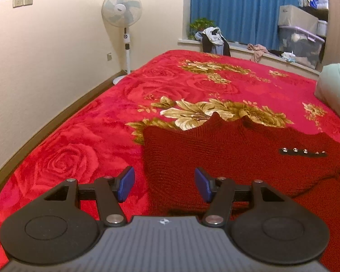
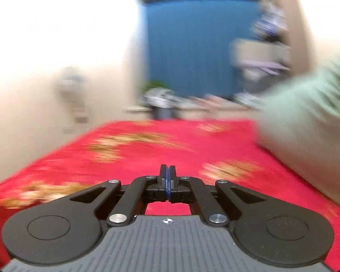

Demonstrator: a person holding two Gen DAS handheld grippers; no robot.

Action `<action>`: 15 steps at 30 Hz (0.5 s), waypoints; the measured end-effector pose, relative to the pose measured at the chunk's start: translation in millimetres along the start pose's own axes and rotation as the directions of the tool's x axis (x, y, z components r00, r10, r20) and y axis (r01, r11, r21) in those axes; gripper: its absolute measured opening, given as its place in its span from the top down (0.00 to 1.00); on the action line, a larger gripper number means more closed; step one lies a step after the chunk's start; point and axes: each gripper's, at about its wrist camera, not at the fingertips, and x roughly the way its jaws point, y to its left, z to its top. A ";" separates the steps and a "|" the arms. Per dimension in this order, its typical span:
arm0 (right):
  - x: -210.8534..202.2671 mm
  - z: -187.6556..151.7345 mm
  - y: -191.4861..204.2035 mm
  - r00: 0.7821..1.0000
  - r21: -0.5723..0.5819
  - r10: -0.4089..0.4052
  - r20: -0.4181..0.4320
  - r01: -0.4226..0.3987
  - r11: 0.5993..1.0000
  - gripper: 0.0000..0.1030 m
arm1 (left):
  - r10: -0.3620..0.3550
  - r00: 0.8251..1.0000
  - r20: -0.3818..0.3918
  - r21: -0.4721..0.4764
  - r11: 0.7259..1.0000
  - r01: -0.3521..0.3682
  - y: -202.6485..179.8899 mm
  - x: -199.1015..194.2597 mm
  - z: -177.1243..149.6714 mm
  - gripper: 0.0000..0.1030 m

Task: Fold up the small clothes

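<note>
A small dark red knitted garment (image 1: pixel 226 154) lies flat on the red flowered blanket (image 1: pixel 102 117), with a short dark strip of metal studs (image 1: pixel 303 151) near its right side. My left gripper (image 1: pixel 164 184) is open, its blue pads (image 1: pixel 127 183) spread over the garment's near left edge, holding nothing. In the right wrist view, which is blurred by motion, my right gripper (image 2: pixel 167 181) is shut with its blue pads together and nothing seen between them, above the blanket (image 2: pixel 147 154). The garment does not show in that view.
A pale green pillow (image 1: pixel 335 90) lies at the bed's right side, also in the right wrist view (image 2: pixel 310 122). A standing fan (image 1: pixel 122 15) stands by the left wall. A windowsill with clothes (image 1: pixel 213 38) and storage boxes (image 1: pixel 301 38) runs behind the bed under blue curtains.
</note>
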 end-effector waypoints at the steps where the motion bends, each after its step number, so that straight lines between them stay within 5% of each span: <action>1: 2.3 6.1 25.1 0.999 -0.004 0.045 -0.008 -0.045 0.999 1.00 | -0.002 1.000 -0.001 -0.006 1.000 0.002 1.5 -1.7 0.3 0.38; 4: 17.3 3.0 57.8 0.993 0.118 0.066 -0.102 -0.054 0.991 1.00 | -0.014 1.000 0.002 -0.042 0.999 0.014 10.8 -8.2 1.7 0.38; 6: 24.1 -15.3 50.5 0.986 0.211 0.056 -0.157 -0.022 0.977 0.85 | -0.025 1.000 -0.001 -0.062 0.998 0.025 17.8 -11.5 2.1 0.38; 8: 25.8 -41.0 24.6 0.977 0.286 -0.001 -0.215 0.064 0.956 0.54 | -0.042 0.999 0.000 -0.077 0.996 0.042 23.7 -14.6 2.7 0.38; 11: 20.6 -75.3 -25.2 0.953 0.350 -0.113 -0.283 0.212 0.913 0.54 | -0.050 0.999 0.010 -0.082 0.995 0.050 29.9 -18.0 4.7 0.38; 15: 5.4 -96.0 -108.1 0.913 0.458 -0.258 -0.317 0.385 0.801 0.53 | -0.058 0.998 0.011 -0.098 0.993 0.058 33.2 -18.6 7.0 0.38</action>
